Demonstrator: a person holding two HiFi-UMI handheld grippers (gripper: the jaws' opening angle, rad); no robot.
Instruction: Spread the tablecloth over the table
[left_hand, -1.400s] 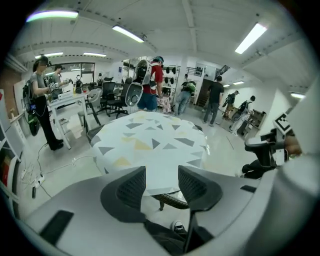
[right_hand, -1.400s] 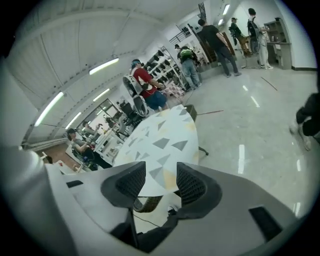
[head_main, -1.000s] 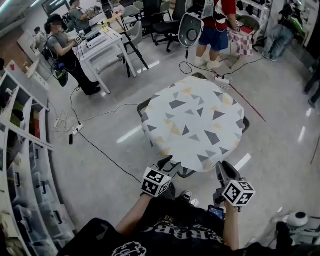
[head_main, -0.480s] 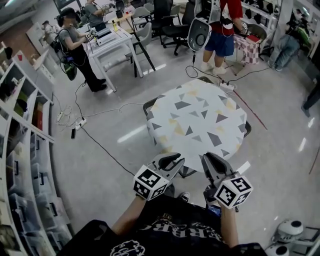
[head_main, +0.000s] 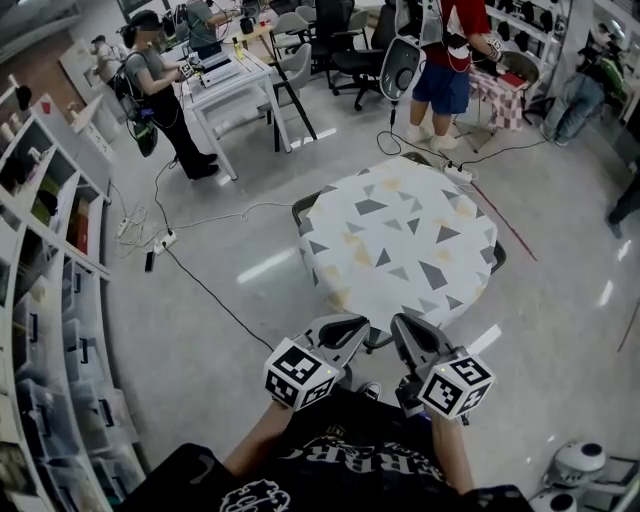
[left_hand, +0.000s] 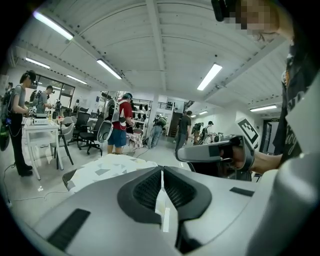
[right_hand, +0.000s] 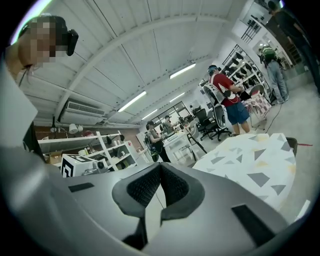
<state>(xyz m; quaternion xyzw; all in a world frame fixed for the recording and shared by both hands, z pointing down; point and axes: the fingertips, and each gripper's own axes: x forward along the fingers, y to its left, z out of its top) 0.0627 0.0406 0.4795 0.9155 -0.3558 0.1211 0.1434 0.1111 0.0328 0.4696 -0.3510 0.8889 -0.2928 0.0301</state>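
Bare floor (head_main: 225, 300) lay open around the table (head_main: 298, 211), and the tablecloth (head_main: 400, 240) was spread over its top, draping the edges. Just short of the near edge, the left gripper (head_main: 352, 326) and right gripper (head_main: 402, 326) were held roughly level, side by side. Their jaws had just closed together on nothing.

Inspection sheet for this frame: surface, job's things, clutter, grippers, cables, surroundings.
Surface: tabletop fully covered, not visible itself.
Job's things: triangle-patterned tablecloth lies flat, edges hanging down.
Clutter: nothing seen on the cloth.
Grippers: left gripper and right gripper side by side at the cloth's near edge; jaws just closed, nothing between them.
Cables: black cable across the floor from a power strip; another strip beyond the table.
Surroundings: shelves left; person at a white desk.
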